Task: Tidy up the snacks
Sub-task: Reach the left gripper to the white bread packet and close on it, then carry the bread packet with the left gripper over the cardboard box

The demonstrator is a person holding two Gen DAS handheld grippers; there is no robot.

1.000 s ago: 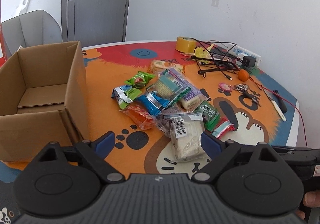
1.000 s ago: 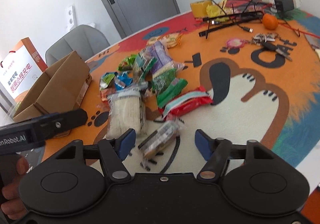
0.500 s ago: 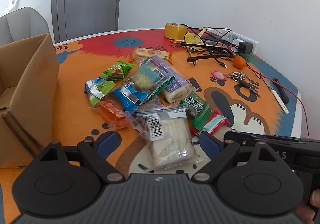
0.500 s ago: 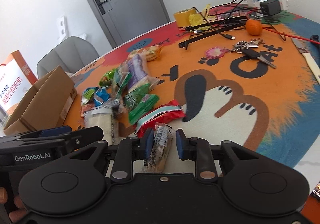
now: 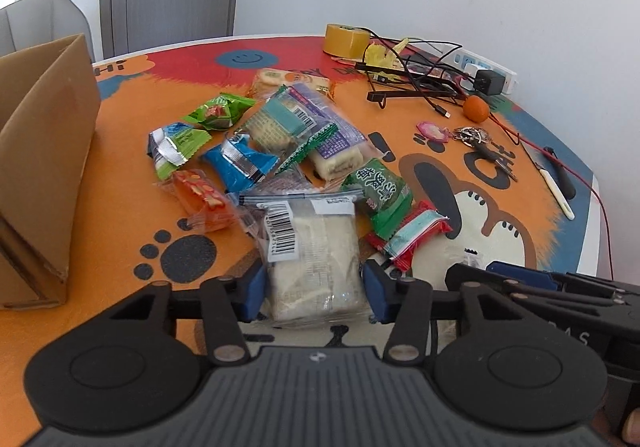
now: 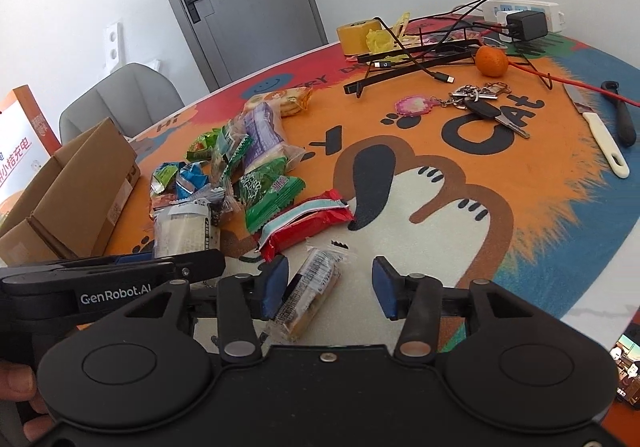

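Observation:
A pile of wrapped snacks (image 5: 280, 143) lies on the cartoon cat tablecloth. My left gripper (image 5: 314, 289) has its jaws on both sides of a clear bag of pale bread (image 5: 316, 251) and touches its edges. My right gripper (image 6: 328, 287) is open; a small clear-wrapped brown bar (image 6: 308, 293) lies between its fingers, against the left pad (image 6: 274, 285). The open cardboard box (image 5: 44, 151) stands at the left; it also shows in the right wrist view (image 6: 76, 191). A red packet (image 6: 308, 223) and a green packet (image 6: 266, 193) lie just past the bar.
A tape roll (image 6: 356, 35), black cables (image 6: 420, 59), a power strip (image 6: 524, 13), a tangerine (image 6: 492, 61), keys (image 6: 480, 103), a white-handled knife (image 6: 600, 135) and a black-handled tool (image 6: 622, 115) lie at the far and right side. A grey chair (image 6: 120, 99) stands behind the box.
My left gripper has moved forward and narrowed around the bread bag. My right gripper, shut on the brown bar half a second ago, has opened; the bar now lies between its fingers.

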